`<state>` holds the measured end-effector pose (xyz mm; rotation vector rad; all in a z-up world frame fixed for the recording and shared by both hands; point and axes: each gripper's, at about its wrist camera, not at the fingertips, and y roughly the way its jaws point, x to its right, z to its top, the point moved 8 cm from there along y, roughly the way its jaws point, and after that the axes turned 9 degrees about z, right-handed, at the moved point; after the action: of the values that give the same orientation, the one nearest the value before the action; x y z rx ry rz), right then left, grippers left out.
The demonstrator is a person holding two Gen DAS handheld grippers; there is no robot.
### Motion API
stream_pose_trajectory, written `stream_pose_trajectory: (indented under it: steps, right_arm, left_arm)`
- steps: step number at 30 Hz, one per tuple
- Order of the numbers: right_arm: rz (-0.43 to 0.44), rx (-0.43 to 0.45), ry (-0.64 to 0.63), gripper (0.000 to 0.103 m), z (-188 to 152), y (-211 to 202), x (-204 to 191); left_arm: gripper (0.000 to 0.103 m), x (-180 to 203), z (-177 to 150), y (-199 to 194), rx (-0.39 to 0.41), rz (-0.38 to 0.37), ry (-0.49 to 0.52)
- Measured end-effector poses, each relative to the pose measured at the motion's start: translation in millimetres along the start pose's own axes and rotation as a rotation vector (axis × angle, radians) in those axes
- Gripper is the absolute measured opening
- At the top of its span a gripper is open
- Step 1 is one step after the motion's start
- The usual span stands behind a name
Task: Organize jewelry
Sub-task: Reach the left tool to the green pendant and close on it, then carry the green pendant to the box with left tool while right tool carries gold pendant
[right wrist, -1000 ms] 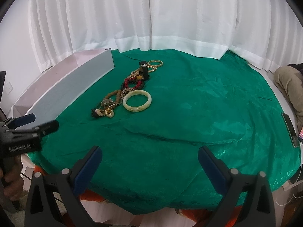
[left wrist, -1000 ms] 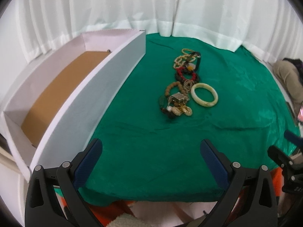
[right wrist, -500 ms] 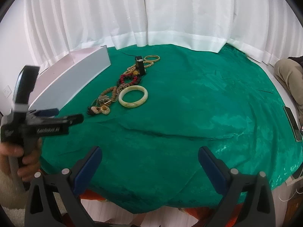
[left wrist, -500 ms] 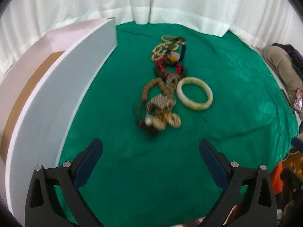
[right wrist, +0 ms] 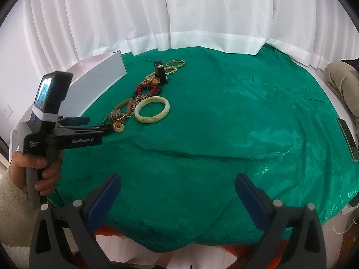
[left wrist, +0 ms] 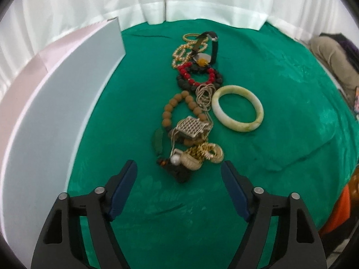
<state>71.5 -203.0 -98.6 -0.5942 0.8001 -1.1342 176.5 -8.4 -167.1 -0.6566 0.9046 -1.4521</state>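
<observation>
Moved in closer over the jewelry pile (left wrist: 193, 116) on the green cloth (left wrist: 280, 179) beside the white box (left wrist: 51, 121), left gripper (left wrist: 179, 174) closing with nothing between yet, right gripper (right wrist: 177, 185) wide apart and empty, so best to straddle just one near piece.

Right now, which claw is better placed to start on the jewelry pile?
Left. The left claw sits right at the near end of the jewelry pile, jaws closing with nothing between them yet. The right claw hangs open over bare green cloth, well short of it.
</observation>
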Motion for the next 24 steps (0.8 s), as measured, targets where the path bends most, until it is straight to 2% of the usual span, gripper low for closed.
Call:
stream_pose_trajectory:
  steps: [2,3,4,6,7,11,18,21,24]
  right_arm:
    - [-0.004,-0.001,0.007,0.103,-0.5,0.7,2.6]
    - [-0.005,-0.005,0.011,0.103,-0.9,2.0,3.9]
    - [-0.005,-0.012,0.016,0.103,-1.4,4.3,4.9]
    - [0.0,-0.025,0.02,0.103,-2.5,7.6,4.3]
    - [0.002,-0.028,0.019,0.103,-2.7,8.2,3.5]
    - [-0.011,-0.015,0.006,0.103,-1.8,4.4,2.1]
    - [-0.01,-0.012,0.008,0.103,3.3,4.9,3.0]
    - [0.008,-0.008,-0.015,0.103,8.5,7.5,-4.0]
    - [0.077,0.002,-0.056,0.103,20.9,17.0,-20.0]
  left_arm:
    - [0.06,-5.0,-4.9,4.2,-0.022,-0.007,-0.015]
    - [0.057,-5.8,-6.5,6.8,-0.033,-0.005,-0.015]
    - [0.049,-5.4,-8.0,8.8,-0.038,-0.003,-0.011]
    - [0.032,-4.0,-10.0,13.0,-0.043,-0.009,-0.009]
    - [0.011,-3.4,-11.4,14.2,-0.05,-0.024,-0.017]
    - [0.007,-8.4,-12.9,7.8,-0.036,-0.061,-0.063]
    - [0.007,-35.7,-32.1,-33.1,0.004,-0.059,-0.111]
    - [0.007,-45.1,-43.8,-35.3,-0.008,-0.053,-0.122]
    - [0.007,-52.9,-54.8,-29.6,-0.021,-0.028,-0.127]
